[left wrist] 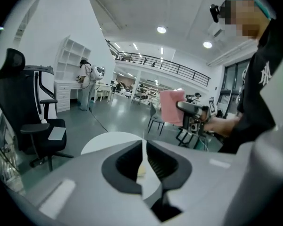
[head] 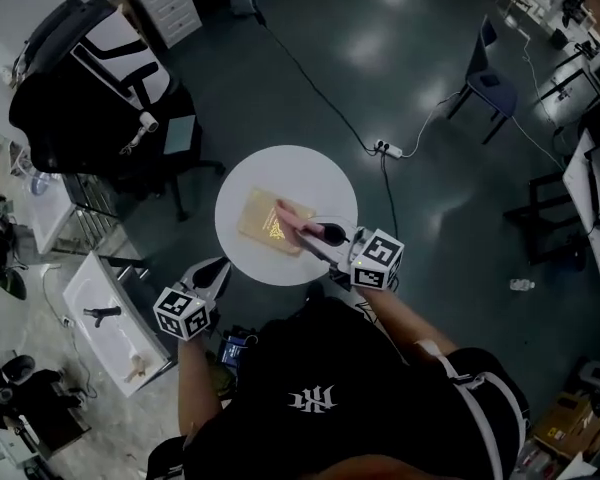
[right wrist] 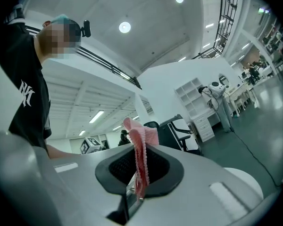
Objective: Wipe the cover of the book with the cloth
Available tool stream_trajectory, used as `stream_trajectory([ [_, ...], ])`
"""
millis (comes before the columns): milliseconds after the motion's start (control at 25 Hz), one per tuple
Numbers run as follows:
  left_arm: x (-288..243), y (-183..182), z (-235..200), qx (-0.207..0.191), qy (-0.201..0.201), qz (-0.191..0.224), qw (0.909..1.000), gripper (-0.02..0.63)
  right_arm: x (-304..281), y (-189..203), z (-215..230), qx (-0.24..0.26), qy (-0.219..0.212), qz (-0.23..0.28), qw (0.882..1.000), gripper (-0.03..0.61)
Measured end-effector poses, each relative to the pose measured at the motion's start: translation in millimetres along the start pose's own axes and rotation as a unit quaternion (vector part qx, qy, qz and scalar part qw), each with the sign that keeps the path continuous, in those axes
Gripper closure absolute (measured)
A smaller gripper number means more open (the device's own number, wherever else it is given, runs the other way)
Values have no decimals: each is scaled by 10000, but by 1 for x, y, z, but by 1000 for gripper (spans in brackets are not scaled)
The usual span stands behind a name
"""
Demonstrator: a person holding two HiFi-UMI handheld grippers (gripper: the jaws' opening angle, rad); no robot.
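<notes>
Containers first. At the head view's lower left, a white tray (head: 80, 293), or perhaps a low bench top, with 1 black tool (head: 102, 313) and 1 pale item too small to name. At the lower right corner, a cardboard box (head: 570, 423), contents unreadable.

On the round table (head: 280, 168), near its middle and slightly toward the person's edge: the yellow book (head: 263, 223), lying flat. Over the book's right-hand edge: the pink cloth (head: 298, 216), gripped tight between the clenched jaws of the right gripper (head: 325, 235). Cannot tell whether cloth and cover touch. Just off the table's near-left edge: the left gripper (head: 218, 271), its 2 jaws a narrow slit apart, grasping nothing.

Shown whole only in the head view: book, table rim, both grippers at once.

Shown only in the left gripper view: the cloth side-on as a flat pink sheet in front of the right gripper, a hand behind it, and a pale yellow sliver on the white top through the slit. Also an office chair (left wrist: 28, 121) left of the table.

Shown only in the right gripper view: the cloth as a folded knit strip rising out of the clamped jaws, with the left gripper's marker cube (right wrist: 90, 145) beyond.
</notes>
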State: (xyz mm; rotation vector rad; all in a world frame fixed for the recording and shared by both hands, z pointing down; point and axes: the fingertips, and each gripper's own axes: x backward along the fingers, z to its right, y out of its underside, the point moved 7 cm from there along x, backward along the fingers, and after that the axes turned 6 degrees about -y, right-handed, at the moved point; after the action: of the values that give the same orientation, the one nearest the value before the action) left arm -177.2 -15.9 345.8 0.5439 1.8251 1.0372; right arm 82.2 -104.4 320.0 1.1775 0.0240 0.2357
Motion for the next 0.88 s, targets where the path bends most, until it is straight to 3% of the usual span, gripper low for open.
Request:
stream_trajectory([
  [280, -46, -13, -25, -251, 112, -487, 9984, 569, 4, 11, 40, -46, 434, 143, 9989, 566],
  [640, -98, -4, -68, -445, 739, -1022, 9910, 529, -19, 35, 72, -288, 1136, -145, 9930, 566],
  [880, -146, 2, -118, -791, 1063, -1298, 9826, 512, -51, 60, 114, -475, 1657, -248, 9847, 566],
])
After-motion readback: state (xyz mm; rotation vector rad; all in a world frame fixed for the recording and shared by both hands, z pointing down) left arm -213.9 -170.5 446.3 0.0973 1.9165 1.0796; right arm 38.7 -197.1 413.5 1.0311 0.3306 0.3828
